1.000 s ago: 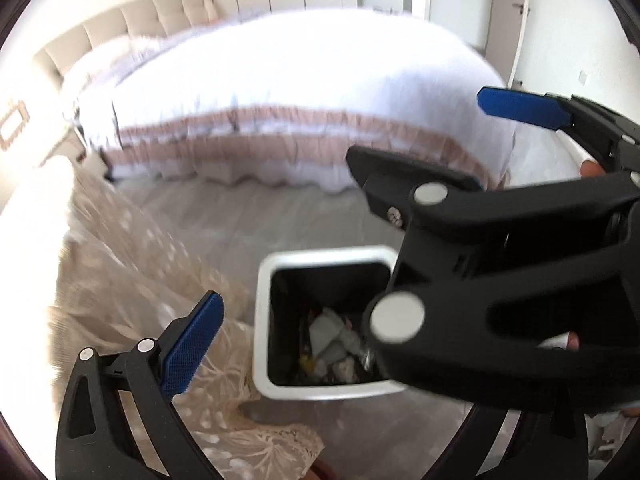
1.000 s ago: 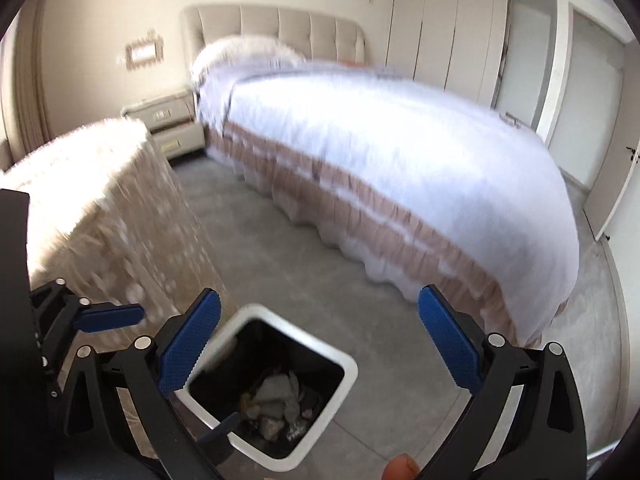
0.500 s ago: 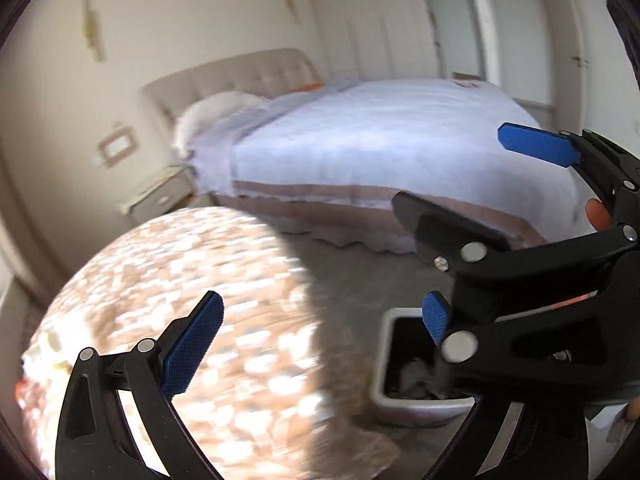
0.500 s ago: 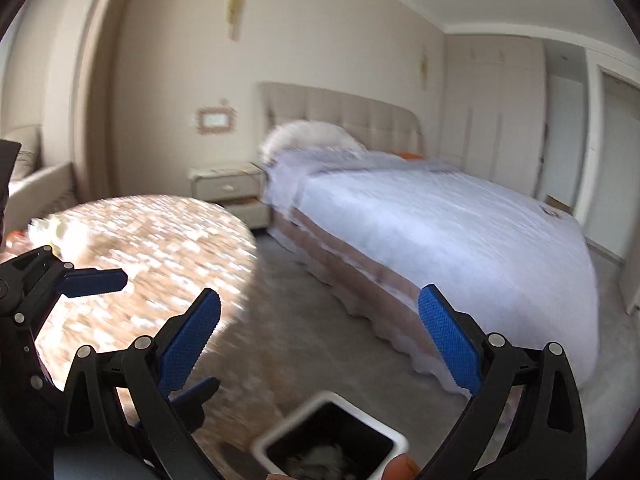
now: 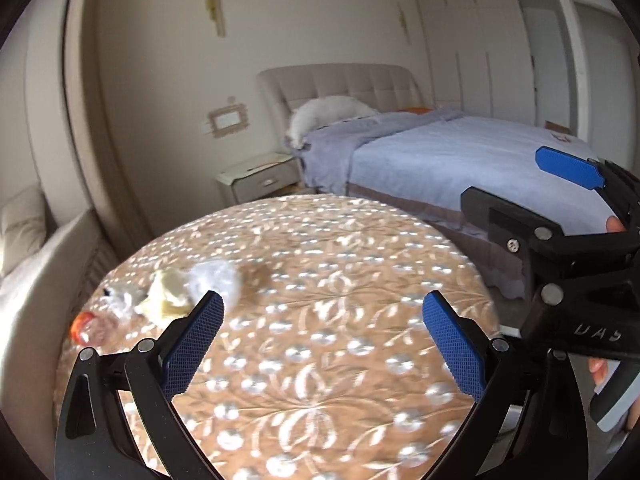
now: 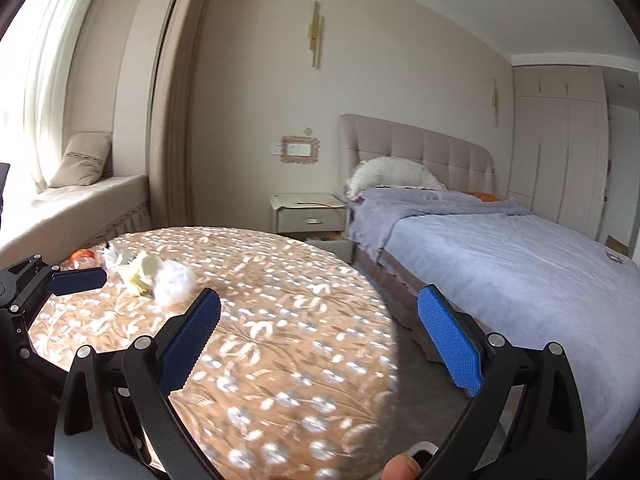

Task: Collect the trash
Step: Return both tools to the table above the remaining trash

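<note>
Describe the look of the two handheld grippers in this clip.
Both the left gripper and the right gripper are matte black plastic frames with silver rivets and textured blue finger pads. The right one's body carries embossed lettering, mirrored. No cables or sleeves show.

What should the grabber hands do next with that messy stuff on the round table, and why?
Probably move the left gripper forward and left to the white crumpled wad, the nearest trash on the table. Both grippers are open and empty; the right gripper is too. A yellowish scrap and more litter lie just beyond it.
</note>
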`<state>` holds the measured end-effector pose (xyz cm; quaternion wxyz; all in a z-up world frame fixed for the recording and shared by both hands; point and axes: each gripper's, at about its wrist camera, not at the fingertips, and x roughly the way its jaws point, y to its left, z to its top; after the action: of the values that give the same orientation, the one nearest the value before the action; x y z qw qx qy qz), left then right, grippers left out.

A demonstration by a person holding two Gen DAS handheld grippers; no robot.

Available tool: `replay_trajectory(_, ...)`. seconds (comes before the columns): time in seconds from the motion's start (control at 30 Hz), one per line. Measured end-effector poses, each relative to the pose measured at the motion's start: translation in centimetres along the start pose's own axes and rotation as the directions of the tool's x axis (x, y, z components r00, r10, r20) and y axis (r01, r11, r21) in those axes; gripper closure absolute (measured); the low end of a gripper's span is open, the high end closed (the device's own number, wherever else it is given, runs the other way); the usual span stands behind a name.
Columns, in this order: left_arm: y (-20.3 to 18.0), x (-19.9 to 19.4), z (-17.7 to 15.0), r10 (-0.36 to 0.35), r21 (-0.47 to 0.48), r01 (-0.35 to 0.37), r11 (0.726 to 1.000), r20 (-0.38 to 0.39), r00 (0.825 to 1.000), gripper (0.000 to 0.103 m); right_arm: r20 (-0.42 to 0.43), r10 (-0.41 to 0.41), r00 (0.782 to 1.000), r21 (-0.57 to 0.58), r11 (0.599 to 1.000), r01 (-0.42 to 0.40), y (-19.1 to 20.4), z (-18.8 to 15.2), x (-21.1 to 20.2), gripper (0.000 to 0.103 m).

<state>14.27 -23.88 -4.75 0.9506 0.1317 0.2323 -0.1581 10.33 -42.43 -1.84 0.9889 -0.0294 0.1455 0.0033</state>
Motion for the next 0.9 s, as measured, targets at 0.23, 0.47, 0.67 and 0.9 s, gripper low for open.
replay_trajectory(0.23, 7.5, -0.1, -1.3, 0.069, -0.12, -0.071, 0.99, -0.022, 0.997, 0.005, 0.001, 0.077, 0.997, -0.047, 0.996, -0.077, 5.6, 1.8, 2.2, 0.005)
replay_trajectory(0.47, 13.1, 0.1, -2.4, 0.163, -0.168, -0.169, 0.971, -0.047, 0.986, 0.005, -0.026, 0.142, 0.99, -0.07, 0.987, -0.144, 10.3, 3.0, 5.0, 0.005)
replay_trajectory(0.67, 18.3, 1.2, -3.8, 0.257, -0.214, -0.273, 0.938, -0.101, 0.961, 0.005, -0.068, 0.199, 0.978, -0.087, 0.975, -0.204, 14.1, 3.5, 7.6, 0.005)
replay_trajectory(0.9, 23.7, 2.5, -5.8, 0.311, -0.287, -0.348, 0.892, -0.168, 0.935, 0.005, -0.118, 0.231, 0.966, -0.118, 0.962, -0.245, 17.8, 3.2, 11.0, 0.005)
